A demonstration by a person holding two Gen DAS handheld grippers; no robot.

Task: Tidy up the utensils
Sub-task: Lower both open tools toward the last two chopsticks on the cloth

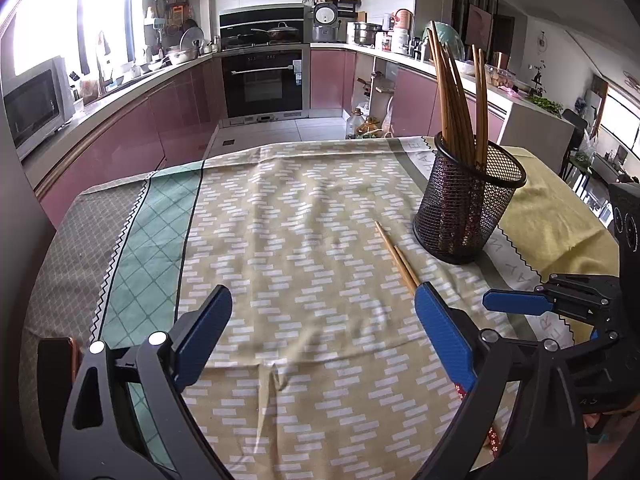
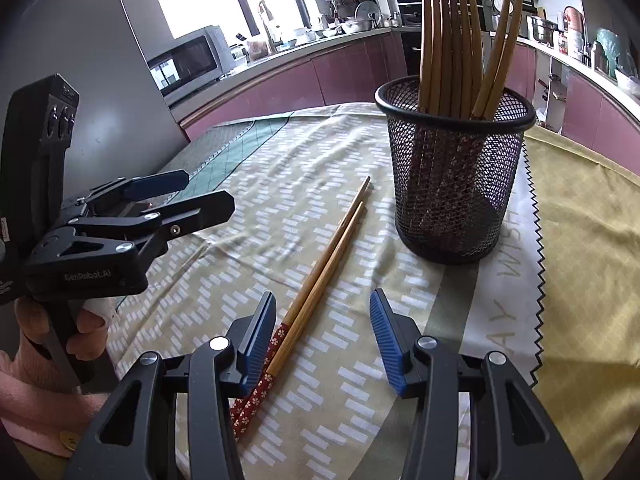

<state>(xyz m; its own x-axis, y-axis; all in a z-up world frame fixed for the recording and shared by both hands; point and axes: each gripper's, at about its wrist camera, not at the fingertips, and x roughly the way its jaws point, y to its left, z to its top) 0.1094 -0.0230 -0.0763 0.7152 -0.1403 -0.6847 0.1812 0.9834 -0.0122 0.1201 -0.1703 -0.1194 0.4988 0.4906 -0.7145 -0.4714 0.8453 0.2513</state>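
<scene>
Chopsticks just beside right claw's left finger.

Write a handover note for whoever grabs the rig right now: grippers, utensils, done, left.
Left gripper: open, empty, over the tablecloth.
Right gripper: open, empty, low over the loose chopsticks, not closed on them.
Mesh holder: upright on the cloth, a bundle of stowed chopsticks standing in it.
Done: most chopsticks are in the holder.
Left: one pair lies flat beside the holder; grasp it and drop it in.
</scene>
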